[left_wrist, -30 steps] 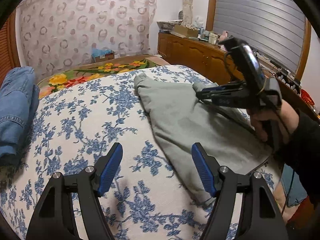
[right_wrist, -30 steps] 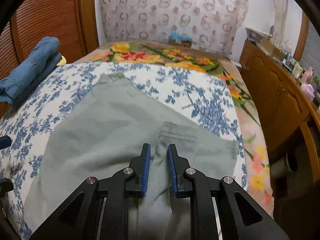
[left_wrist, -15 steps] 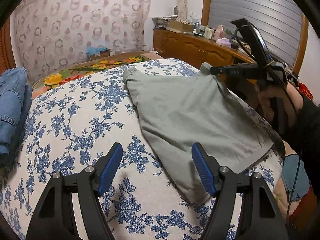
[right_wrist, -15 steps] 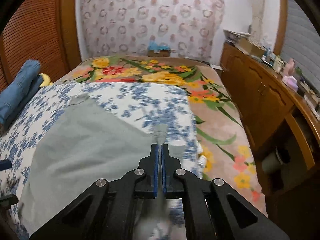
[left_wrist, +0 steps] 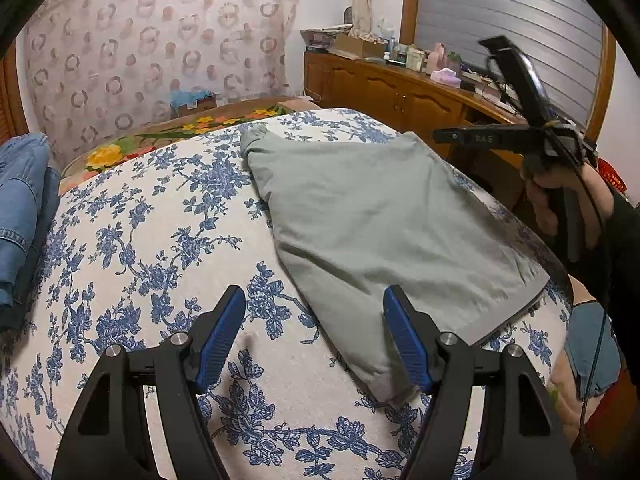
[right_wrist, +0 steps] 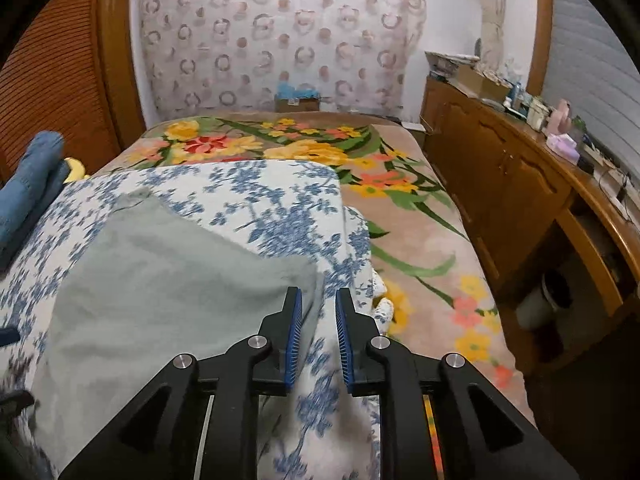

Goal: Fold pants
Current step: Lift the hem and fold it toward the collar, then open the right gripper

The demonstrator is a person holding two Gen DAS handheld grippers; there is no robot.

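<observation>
The right gripper (right_wrist: 318, 334) has let go of the pants' (left_wrist: 380, 224) corner, its jaws opening on nothing. The pants lie folded mid-frame on the bed (left_wrist: 140, 240); the left gripper (left_wrist: 314, 334) hovers spread.

jeans (left_wrist: 20, 208) cropped, dresser clutter (left_wrist: 420, 60) indistinct

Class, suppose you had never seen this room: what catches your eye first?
The grey-green pants lie folded flat across the blue-flowered bedspread. The left gripper hangs open at their near edge, and the right gripper, opening with nothing between its pads, hovers at their right edge.
</observation>
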